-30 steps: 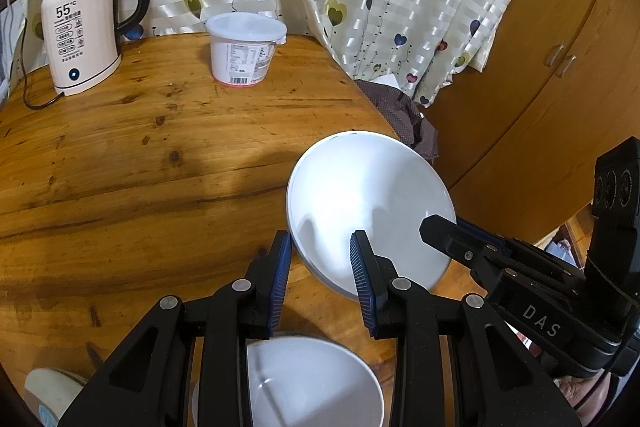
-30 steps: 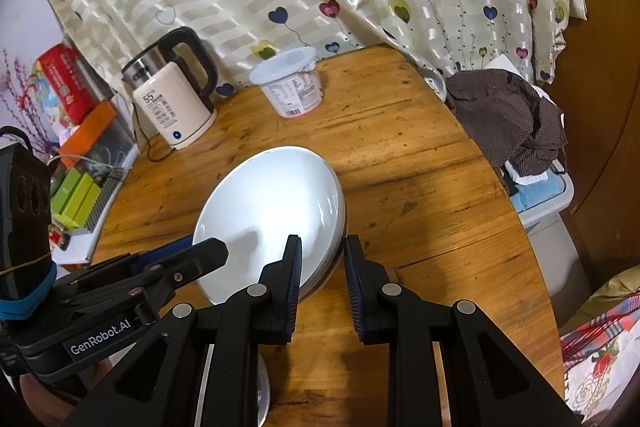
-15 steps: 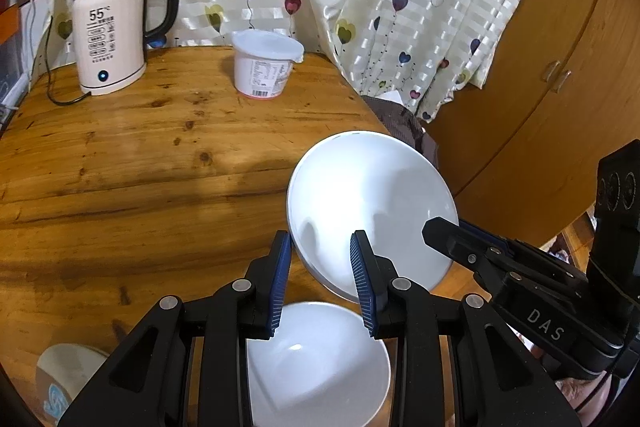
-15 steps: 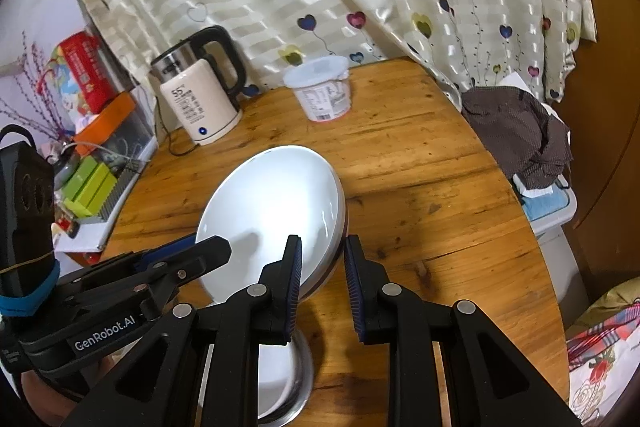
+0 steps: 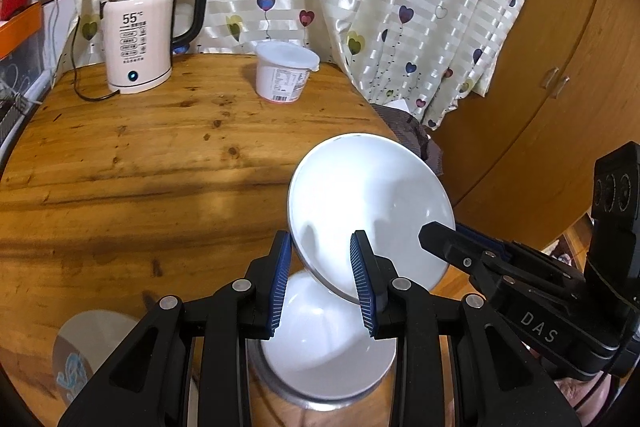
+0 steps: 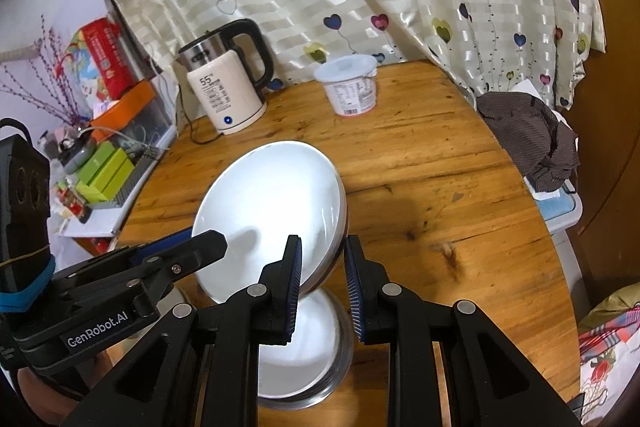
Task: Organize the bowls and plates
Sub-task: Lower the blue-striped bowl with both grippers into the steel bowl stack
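Observation:
A white plate hangs tilted in the air above the table, held at opposite rims by both grippers. My left gripper is shut on its near rim in the left wrist view. My right gripper is shut on its other rim in the right wrist view, where the plate shows too. Below the plate sits a white bowl inside a steel bowl on the table; it also shows in the right wrist view.
A round wooden table carries a kettle and a lidded white tub at the back. A patterned dish lies front left. Curtain behind, wooden cabinet right, clothes past the table edge.
Both grippers have lifted the plate higher above the table. The stacked bowls under it have come more into view.

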Motion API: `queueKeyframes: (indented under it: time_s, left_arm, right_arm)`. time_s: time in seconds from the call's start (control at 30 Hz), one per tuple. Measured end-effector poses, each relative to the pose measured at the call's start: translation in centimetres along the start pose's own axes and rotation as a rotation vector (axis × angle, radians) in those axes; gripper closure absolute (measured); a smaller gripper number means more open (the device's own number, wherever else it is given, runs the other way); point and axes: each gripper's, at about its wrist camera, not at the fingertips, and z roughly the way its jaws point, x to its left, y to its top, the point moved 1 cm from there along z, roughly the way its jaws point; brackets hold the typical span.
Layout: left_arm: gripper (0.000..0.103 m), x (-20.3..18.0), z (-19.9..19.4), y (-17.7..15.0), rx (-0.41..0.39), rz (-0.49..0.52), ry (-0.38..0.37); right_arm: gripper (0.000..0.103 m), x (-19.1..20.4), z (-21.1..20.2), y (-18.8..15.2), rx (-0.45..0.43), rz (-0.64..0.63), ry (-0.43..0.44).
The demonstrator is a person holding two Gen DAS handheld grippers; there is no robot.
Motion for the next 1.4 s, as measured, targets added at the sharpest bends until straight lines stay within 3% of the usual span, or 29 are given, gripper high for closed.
queueKeyframes:
  time_s: [0.73, 1.4]
  left_arm:
    - [0.071, 1.4, -1.7, -3.9, 0.043, -0.022, 0.039]
    - [0.071, 1.3, -0.1, -5.5, 0.117, -0.034, 0.055]
  right_arm:
    - [0.082, 1.9, 0.0, -3.8, 0.069, -0.022, 0.023]
    - [0.082, 1.0, 1.4, -5.6, 0.134, -0.008, 0.011]
